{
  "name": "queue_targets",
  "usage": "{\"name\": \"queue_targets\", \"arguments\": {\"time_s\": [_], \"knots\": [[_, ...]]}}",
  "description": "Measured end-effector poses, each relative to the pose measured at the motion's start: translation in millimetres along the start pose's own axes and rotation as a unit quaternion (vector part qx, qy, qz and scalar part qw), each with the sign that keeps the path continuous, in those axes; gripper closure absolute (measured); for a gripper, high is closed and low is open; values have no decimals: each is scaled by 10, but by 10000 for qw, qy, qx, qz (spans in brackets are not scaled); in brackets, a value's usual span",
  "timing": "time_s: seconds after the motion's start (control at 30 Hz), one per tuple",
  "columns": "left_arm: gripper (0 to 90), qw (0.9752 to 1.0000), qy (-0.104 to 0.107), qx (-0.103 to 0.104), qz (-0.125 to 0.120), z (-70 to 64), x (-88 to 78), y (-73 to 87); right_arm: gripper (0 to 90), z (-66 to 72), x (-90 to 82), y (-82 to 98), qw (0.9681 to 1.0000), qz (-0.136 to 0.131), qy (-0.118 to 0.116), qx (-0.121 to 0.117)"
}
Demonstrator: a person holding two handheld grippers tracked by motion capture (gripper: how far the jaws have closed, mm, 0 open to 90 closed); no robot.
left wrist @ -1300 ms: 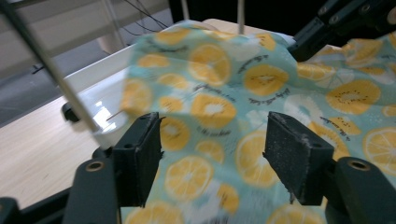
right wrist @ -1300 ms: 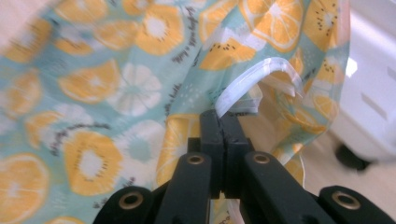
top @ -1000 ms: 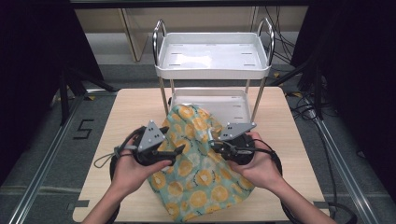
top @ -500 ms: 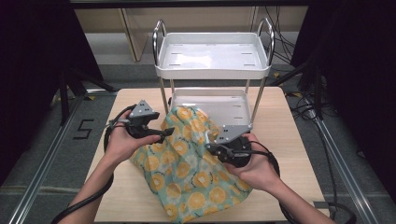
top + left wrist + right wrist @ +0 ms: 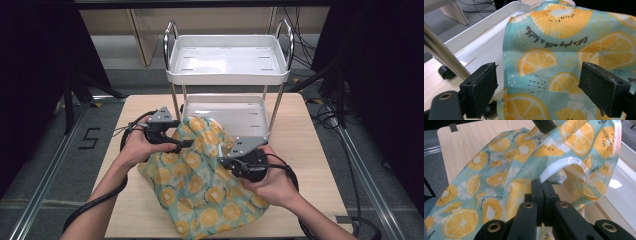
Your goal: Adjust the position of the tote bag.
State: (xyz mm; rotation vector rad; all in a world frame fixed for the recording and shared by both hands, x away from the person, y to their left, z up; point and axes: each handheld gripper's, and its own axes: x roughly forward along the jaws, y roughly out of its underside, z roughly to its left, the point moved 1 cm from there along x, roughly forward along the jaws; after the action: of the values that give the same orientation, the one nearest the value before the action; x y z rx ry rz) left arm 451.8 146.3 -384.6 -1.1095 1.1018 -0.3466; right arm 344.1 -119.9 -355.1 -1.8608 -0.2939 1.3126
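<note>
A: Where did the citrus-print cloth bag [image 5: 200,185] sit?

B: On the surface [image 5: 310,150], heaped from its middle toward the near edge, its top against the white cart's [image 5: 227,75] lower tray.

A: And the jaws?

B: The right gripper [image 5: 541,188] was clamped on the bag's fabric beside a white handle [image 5: 564,167]. The left gripper [image 5: 539,92] stood wide, fabric between its jaws, unpinched.

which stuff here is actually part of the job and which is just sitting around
In the job:
- orange-print cloth bag
- right hand-held gripper, jaws shut on the bag
- left hand-held gripper, jaws open, facing the bag
- white two-tier cart, right behind the bag

Just lying about:
- wooden table, only bears the things
- cables on the floor
- number 5 floor marking
</note>
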Motion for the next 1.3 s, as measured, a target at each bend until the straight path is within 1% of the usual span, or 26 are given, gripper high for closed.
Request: {"name": "queue_targets", "arguments": {"time_s": [0.03,0.07,0.1,0.23,0.33,0.37,0.47,0.53,0.6,0.63,0.67,0.7,0.73,0.77,0.8,0.87,0.9,0.93,1.0,1.03,1.07,1.1,1.13,1.2,1.27,1.3], "knots": [[144,10000,60,48,45,10,15,5,900,-1,0,-2,10000,8,-42,-30],[146,9999,62,-19,77,2,36,14,900,2,0,0,10000,15,-47,-26],[147,9998,111,69,131,12,52,13,900,0,1,2,10000,1,-33,-58],[149,9996,113,168,184,18,95,5,900,24,6,14,10000,-8,14,84],[186,9995,137,56,271,0,122,4,900,20,8,18,10000,51,-7,65],[242,9991,239,103,335,-9,133,9,900,21,10,18,10000,37,8,66],[453,9983,294,206,462,-25,138,22,900,16,16,17,10000,12,-8,-28],[551,9972,357,332,570,-34,109,36,900,0,16,25,10000,44,-18,-73],[685,9973,416,181,582,-70,49,56,900,1,16,32,9999,91,28,44],[742,9973,416,181,582,-70,49,56,900,1,16,32,9999,91,28,44],[817,9975,412,-19,577,-102,-3,72,900,0,28,33,9999,24,115,66],[849,9981,420,242,381,-65,-86,63,900,-2,28,31,9998,48,160,86],[879,9981,420,242,381,-65,-86,63,900,-5,30,28,9998,52,194,82],[889,9985,432,193,285,-66,-151,67,900,-19,26,17,9999,45,134,7],[892,9991,360,123,174,-88,-306,78,900,-17,35,9,9998,13,195,20],[893,9995,268,126,72,-139,-474,103,900,-19,33,-7,9998,61,204,22],[894,9995,268,126,72,-139,-474,103,900,-31,42,-16,9997,11,246,-95],[894,9997,183,170,8,-232,-664,143,900,-30,45,-22,9994,-19,343,-66],[894,9997,95,173,-112,-353,-844,221,900,-38,60,-33,9988,-64,443,-174],[894,9997,95,173,-112,-353,-844,221,900,-40,73,-38,9988,-61,431,-215],[894,9998,54,168,-135,-417,-927,270,900,-40,73,-38,9988,-61,431,-215],[894,9998,45,119,-141,-576,-1075,418,900,-14,102,-55,9987,-98,465,-200],[894,9998,45,119,-141,-576,-1075,418,900,-14,102,-55,9987,-98,465,-200],[894,9998,55,138,-95,-700,-1175,565,900,18,133,-81,9981,-171,452,-382],[894,10000,79,-23,-30,-842,-1290,792,900,113,177,-117,9974,-238,430,-533],[894,10000,72,-9,25,-868,-1313,845,900,152,194,-130,9970,-254,407,-606]]}}
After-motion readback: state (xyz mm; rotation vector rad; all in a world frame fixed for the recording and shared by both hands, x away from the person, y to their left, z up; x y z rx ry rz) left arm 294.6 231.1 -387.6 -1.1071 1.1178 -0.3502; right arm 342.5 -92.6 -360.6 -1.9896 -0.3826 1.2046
